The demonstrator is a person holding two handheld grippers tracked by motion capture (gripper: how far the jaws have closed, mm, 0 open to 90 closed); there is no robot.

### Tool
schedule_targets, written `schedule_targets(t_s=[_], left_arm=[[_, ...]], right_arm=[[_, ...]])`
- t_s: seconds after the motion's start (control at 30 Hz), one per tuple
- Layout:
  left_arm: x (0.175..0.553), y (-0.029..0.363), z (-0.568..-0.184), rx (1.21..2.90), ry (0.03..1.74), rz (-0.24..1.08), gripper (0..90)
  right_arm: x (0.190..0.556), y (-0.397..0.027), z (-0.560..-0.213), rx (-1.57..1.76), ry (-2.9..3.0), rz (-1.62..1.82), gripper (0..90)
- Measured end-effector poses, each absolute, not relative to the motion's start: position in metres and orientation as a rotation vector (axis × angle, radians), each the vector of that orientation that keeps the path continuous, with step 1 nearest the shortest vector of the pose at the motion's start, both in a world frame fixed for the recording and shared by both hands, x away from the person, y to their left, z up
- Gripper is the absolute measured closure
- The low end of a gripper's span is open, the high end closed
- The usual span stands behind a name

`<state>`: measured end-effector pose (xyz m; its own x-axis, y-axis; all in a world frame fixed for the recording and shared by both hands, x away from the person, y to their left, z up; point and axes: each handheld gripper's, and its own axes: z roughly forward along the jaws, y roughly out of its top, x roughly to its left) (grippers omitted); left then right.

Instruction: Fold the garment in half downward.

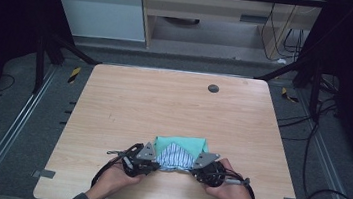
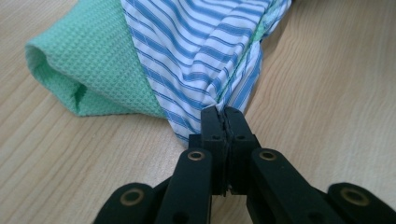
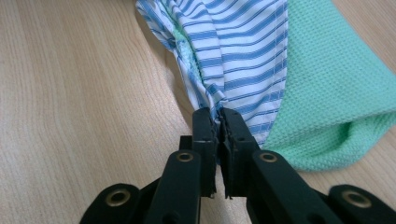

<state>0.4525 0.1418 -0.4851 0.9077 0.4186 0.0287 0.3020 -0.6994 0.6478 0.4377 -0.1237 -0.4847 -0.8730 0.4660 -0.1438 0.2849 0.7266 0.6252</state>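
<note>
Your left gripper sits low and left of centre in the high view, your right gripper low and right of centre. Between them lies the cloth, a two-sided piece: blue-and-white striped fabric on one face, mint-green waffle weave on the other. It rests on the wooden table near the bottom edge, well short of the small dark disc in the upper right of the tabletop.

Left gripper view: your jaws are pressed together on a bunched corner of the striped fabric, at centre frame. The pinched edge itself disappears between the pads; how much cloth is inside, you cannot tell. The green waffle side curls into a rolled fold at upper left, its inside shadowed. The top of the cloth is cut off by the upper edge of the frame.

Right gripper view: same arrangement, mirrored. Your jaws pinch a gathered corner of the striped fabric at centre, with a thin slit showing lower down between the black jaw bodies, while the tips clamp the cloth. The green waffle side folds over at right, again with a dark hollow. A sliver of green peeks through the stripes at upper centre.

High view: your hands cover the gripper bodies from below, and grey three-cornered plates hide the jaw tips. The cloth's near edge is obscured by the grippers. Beyond the table the room is dim; cables and frame legs are barely distinguishable.
</note>
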Motion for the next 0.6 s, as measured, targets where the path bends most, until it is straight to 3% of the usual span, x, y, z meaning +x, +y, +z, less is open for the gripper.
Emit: schedule_targets(t_s=[0.03,0.07,0.1,0.13,0.17,0.3,0.4,0.43,0.47,0.6], left_arm=[[0.451,0.143,-0.483,2.389,0.516,0.231,88.3],[0.449,0.146,-0.48,2.366,0.531,0.23,85.5],[0.449,0.146,-0.48,2.366,0.531,0.23,84.4],[0.447,0.149,-0.478,2.354,0.538,0.233,81.6],[0.444,0.154,-0.474,2.337,0.559,0.247,78.0],[0.441,0.165,-0.47,2.315,0.625,0.302,56.4],[0.444,0.17,-0.469,2.307,0.663,0.318,41.0],[0.446,0.172,-0.469,2.307,0.678,0.326,41.0],[0.448,0.174,-0.468,2.302,0.692,0.331,33.7],[0.455,0.18,-0.467,2.289,0.738,0.35,22.1]], right_arm=[[0.437,-0.125,-0.484,0.586,2.638,0.882,79.4],[0.436,-0.127,-0.482,0.597,2.625,0.897,68.7],[0.436,-0.127,-0.482,0.597,2.625,0.897,68.7],[0.433,-0.131,-0.479,0.627,2.616,0.912,55.9],[0.431,-0.134,-0.478,0.643,2.608,0.914,50.7],[0.428,-0.147,-0.474,0.706,2.582,0.91,36.8],[0.427,-0.154,-0.472,0.735,2.558,0.908,33.7],[0.428,-0.157,-0.472,0.751,2.548,0.909,31.0],[0.43,-0.163,-0.471,0.781,2.521,0.91,26.5],[0.435,-0.172,-0.47,0.844,2.487,0.909,18.5]])
